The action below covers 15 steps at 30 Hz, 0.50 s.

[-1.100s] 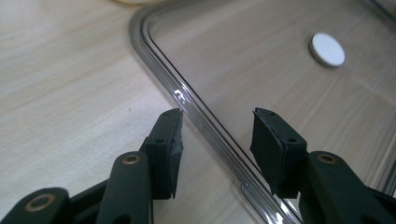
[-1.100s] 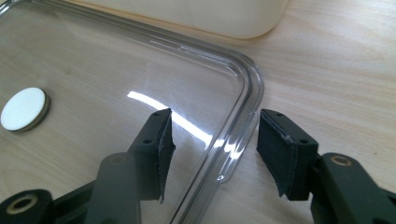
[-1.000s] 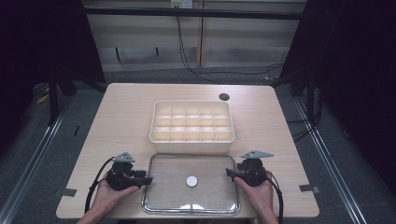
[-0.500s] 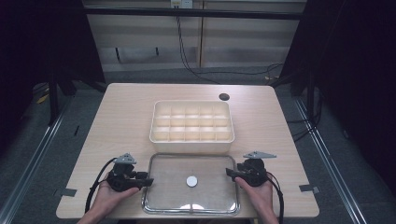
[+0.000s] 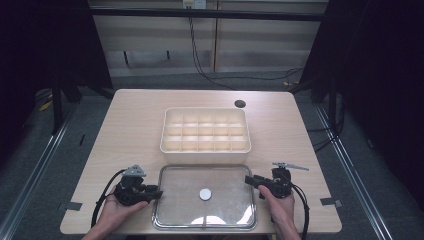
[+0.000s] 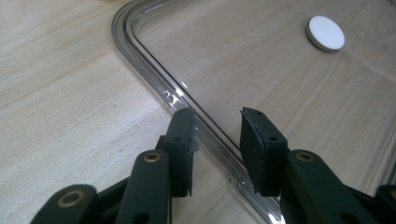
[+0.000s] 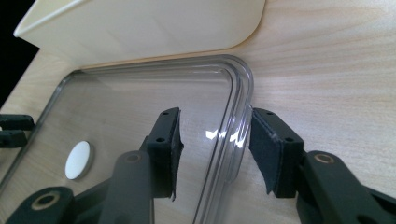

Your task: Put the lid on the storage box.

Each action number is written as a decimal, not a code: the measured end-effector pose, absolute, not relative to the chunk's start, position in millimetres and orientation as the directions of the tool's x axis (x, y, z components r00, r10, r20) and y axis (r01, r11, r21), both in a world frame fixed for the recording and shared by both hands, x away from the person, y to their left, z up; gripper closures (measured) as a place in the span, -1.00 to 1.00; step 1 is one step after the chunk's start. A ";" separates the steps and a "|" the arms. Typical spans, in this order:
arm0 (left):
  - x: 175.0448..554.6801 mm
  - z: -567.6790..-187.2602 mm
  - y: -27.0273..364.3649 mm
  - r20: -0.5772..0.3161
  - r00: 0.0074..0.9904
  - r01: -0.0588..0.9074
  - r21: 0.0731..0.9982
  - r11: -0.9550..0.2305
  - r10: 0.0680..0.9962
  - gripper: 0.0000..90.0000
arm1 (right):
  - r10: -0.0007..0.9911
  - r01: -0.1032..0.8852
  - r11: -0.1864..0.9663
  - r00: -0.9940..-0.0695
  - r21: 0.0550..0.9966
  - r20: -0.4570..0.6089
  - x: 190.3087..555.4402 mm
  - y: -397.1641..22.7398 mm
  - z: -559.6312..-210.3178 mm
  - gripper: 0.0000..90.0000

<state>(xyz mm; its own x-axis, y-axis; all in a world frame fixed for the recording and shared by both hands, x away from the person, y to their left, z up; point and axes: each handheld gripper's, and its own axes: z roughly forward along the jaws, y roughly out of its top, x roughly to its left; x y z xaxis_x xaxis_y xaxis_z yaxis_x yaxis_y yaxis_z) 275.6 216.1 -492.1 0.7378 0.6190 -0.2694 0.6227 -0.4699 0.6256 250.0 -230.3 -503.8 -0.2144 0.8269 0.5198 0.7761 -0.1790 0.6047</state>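
Currently the clear lid (image 5: 205, 197) lies flat on the worktop (image 5: 135, 130), just in front of the cream compartment box (image 5: 205, 129), which stands uncovered near the middle. Left hand-held gripper (image 5: 156, 194) sits at the lid's left edge; in the left gripper view the raised rim (image 6: 154, 70) runs between its two pads, which have just been closing, yet a gap shows on both sides, so no grip yet. Right hand-held gripper (image 5: 248, 181) is at the lid's right edge near the far corner; its jaws straddle the rim (image 7: 238, 135) and have likewise been closing, one pad very near the plastic, the other apart from it. Judgement: the work looks like lifting the lid by both sides and setting it on the box. Approach and alignment appear done; clamping, lifting, carrying and seating remain. Contents: every box compartment visible from the high view looks empty, though the near row is partly hidden by the wall. A small white disc (image 5: 205, 194) sits at the lid's centre. A dark round spot (image 5: 240, 104) lies beyond the box.
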 end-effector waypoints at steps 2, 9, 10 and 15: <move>275.6 -492.1 216.2 -0.269 0.738 0.622 0.626 -0.470 0.619 0.44 | 0.817 0.775 -0.202 -0.204 0.599 0.539 249.6 -231.8 -504.3 0.21; 275.1 -493.0 218.0 -0.281 0.729 0.630 0.630 -0.453 0.624 0.44 | 0.741 0.786 -0.256 -0.215 0.563 0.636 247.1 -233.4 -504.8 0.35; 275.1 -493.0 218.0 -0.281 0.729 0.630 0.630 -0.453 0.624 0.44 | 0.741 0.786 -0.256 -0.215 0.563 0.636 247.1 -233.4 -504.8 0.35; 275.9 -493.1 219.0 -0.282 0.731 0.629 0.630 -0.455 0.621 0.44 | 0.726 0.778 -0.241 -0.252 0.580 0.640 247.1 -234.6 -502.1 0.46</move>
<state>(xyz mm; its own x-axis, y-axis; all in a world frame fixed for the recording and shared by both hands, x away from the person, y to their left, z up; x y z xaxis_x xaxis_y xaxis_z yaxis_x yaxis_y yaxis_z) 275.9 219.0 -493.1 0.7312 0.6210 -0.2823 0.6295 -0.4548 0.6300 247.1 -234.6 -502.1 -0.2524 0.7259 0.6398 0.7784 -0.2405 0.5799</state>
